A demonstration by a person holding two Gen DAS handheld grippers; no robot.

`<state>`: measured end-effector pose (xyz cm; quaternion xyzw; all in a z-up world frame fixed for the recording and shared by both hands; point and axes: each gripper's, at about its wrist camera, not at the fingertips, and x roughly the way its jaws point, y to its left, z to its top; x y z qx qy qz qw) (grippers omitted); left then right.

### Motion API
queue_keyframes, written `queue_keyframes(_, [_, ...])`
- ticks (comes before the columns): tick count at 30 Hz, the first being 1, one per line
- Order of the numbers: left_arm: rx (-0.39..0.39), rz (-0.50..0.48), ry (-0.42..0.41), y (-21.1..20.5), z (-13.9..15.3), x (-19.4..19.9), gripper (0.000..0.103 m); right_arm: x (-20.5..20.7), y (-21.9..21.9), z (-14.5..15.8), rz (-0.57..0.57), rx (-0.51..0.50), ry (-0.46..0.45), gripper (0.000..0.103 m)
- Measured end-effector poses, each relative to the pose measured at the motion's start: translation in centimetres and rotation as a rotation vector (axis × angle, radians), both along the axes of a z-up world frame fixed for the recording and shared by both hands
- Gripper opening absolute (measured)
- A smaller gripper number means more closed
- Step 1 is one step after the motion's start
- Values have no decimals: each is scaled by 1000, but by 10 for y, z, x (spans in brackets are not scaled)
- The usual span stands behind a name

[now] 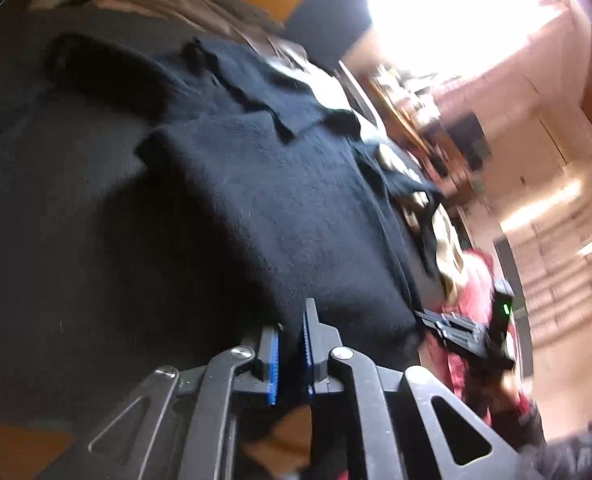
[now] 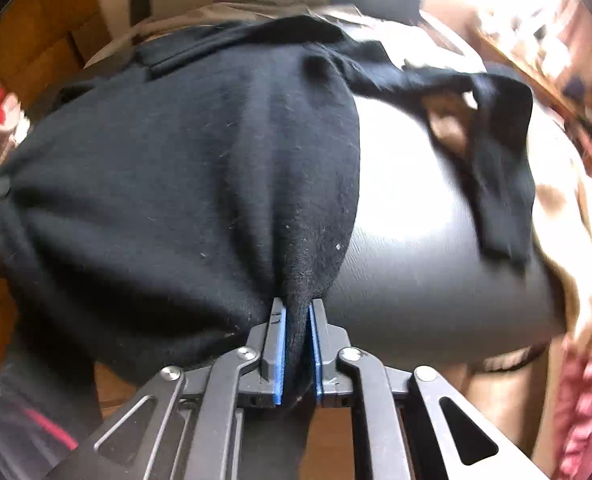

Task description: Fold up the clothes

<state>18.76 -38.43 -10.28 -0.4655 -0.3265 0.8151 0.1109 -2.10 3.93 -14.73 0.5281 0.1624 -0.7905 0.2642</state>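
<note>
Both grippers pinch the black garment's near hem: the right gripper (image 2: pixel 296 312) is clamped on a bunched fold, the left gripper (image 1: pixel 292 328) is nearly closed on cloth. Beyond, the black garment (image 2: pixel 184 168) drapes over a grey cushion (image 2: pixel 423 248).

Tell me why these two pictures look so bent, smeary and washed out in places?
Left wrist view: fisheye lens curves the room, a window blows out white, and the black garment is smeared by motion. Right wrist view: same bulging distortion, glare on the grey surface, blurred background, while fabric pinched in the right gripper stays fairly sharp.
</note>
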Motion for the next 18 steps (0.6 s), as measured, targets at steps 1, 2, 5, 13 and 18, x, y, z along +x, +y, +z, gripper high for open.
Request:
queue_keyframes(1, [16,15,2,-6,-1,4,21,2,5,0,-1,-10,-12,17])
queue_keyframes(2, [34,35,5,-13,-2,7,21,4,6,1,-4,-10,-4,20])
queue_keyframes(5, [82,159,15,-47,-9,18,25,0,-1,12,-4,-48,14,24])
queue_keyframes(13, [-29,352,-45,-87,-38,-2,36,-28,-87,37,96,-142,113,56])
queue_keyframes(18, [-90,261,-41,-51,-41,-21,19,-61,-134,23,125,-140,130,68])
